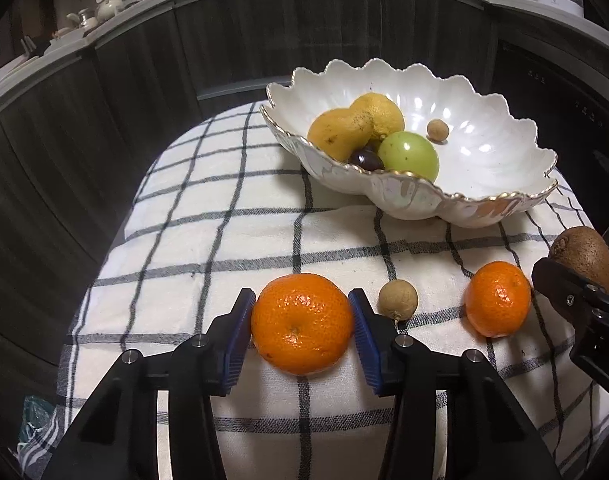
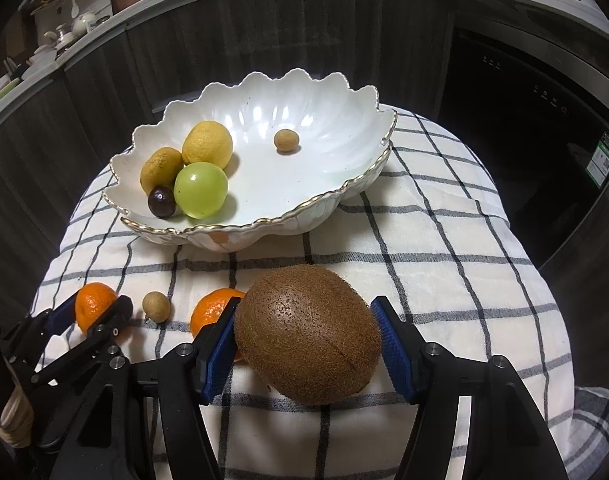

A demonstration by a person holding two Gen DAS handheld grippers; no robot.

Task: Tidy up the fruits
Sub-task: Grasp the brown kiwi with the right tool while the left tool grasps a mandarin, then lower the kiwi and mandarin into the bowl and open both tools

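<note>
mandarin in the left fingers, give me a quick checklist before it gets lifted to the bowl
1. Mandarin centred between the left gripper's fingers: ok.
2. Both pads pressing on it: ok, they appear to touch each side.
3. Longan beside the right finger clear of the grip: ok, close but apart.
4. Bowl has free room: ok, the right half is bare apart from one longan.
5. Right gripper out of the lifting path: cannot tell, it sits close by, around the kiwi.
6. Second mandarin undisturbed: ok, lying on the cloth.
</note>
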